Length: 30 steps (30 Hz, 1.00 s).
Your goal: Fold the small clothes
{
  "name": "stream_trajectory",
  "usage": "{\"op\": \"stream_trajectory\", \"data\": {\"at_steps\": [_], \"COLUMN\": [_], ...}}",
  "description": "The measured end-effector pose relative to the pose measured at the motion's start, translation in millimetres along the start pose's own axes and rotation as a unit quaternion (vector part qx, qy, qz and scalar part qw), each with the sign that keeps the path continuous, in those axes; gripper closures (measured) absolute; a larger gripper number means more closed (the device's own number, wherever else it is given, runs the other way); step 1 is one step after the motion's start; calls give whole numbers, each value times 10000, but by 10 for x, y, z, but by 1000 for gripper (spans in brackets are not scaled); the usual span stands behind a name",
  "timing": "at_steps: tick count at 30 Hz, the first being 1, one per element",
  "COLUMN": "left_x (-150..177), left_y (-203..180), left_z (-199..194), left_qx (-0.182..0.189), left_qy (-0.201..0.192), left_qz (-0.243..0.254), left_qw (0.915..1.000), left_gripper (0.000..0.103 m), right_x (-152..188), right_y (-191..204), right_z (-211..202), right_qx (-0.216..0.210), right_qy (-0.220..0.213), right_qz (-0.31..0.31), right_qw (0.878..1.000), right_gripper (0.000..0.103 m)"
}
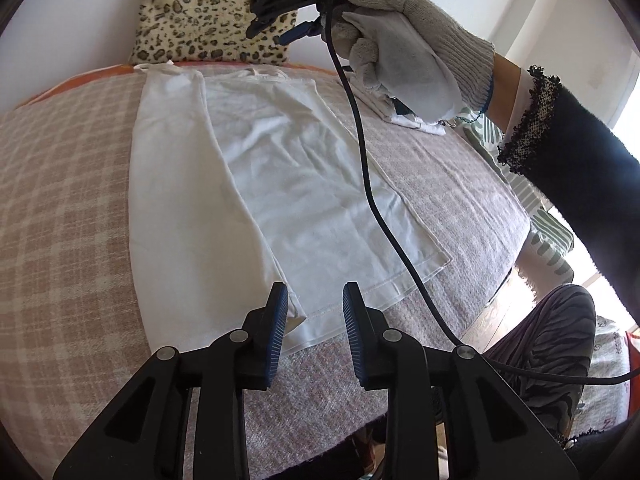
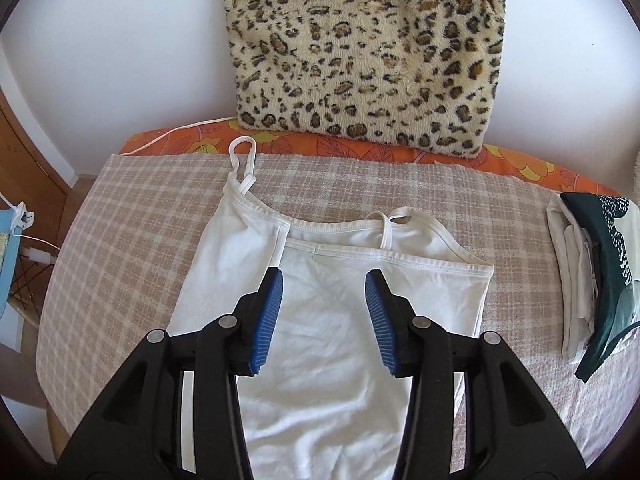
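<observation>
A white strappy camisole (image 1: 280, 184) lies flat on the checked cloth, its left side folded inward over the middle; it also shows in the right wrist view (image 2: 328, 320), straps toward the far edge. My left gripper (image 1: 315, 300) is open and empty just above the camisole's hem. My right gripper (image 2: 324, 284) is open and empty above the top's upper part. In the left wrist view the right gripper (image 1: 280, 24) is held high over the far end by a gloved hand (image 1: 404, 40).
A leopard-print cushion (image 2: 360, 52) stands at the far edge against the wall. A pile of folded clothes (image 2: 592, 276) lies at the right. The checked cloth (image 2: 132, 216) covers the table; an orange floral cloth (image 2: 516, 164) shows beyond it. A black cable (image 1: 368, 184) hangs across the camisole.
</observation>
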<state>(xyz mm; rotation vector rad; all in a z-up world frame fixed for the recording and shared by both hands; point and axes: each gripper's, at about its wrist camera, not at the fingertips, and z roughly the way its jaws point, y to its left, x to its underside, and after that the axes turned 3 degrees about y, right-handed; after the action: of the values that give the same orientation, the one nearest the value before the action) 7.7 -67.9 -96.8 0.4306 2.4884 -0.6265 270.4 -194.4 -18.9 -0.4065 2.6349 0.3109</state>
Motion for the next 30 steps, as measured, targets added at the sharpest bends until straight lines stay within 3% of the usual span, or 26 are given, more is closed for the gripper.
{"op": "stream_trajectory", "data": {"at_steps": [3, 10, 15, 24, 30], "left_x": [-29, -72, -99, -111, -125], "left_y": [-91, -440, -704, -1201, -1432], "left_z": [38, 180, 338, 564, 829], "left_qx": [7, 69, 173, 315, 236], "left_qy": [-2, 0, 65, 113, 285], "left_qz": [125, 584, 937, 1624, 1915], "left_qw": [9999, 9983, 9954, 9862, 9808], "left_gripper": [76, 58, 58, 58, 58], "right_x": [219, 780, 1082, 1313, 1248], "right_y": [-168, -530, -838, -1421, -1645], "right_z": [-220, -621, -779, -783, -620], "right_qx": [-2, 34, -26, -324, -747], "right_qy": [-115, -312, -356, -437, -402], "right_qz": [42, 146, 366, 1052, 1276], "right_qw": [9999, 9994, 9987, 9930, 9882], "right_gripper": [44, 42, 42, 42, 42]}}
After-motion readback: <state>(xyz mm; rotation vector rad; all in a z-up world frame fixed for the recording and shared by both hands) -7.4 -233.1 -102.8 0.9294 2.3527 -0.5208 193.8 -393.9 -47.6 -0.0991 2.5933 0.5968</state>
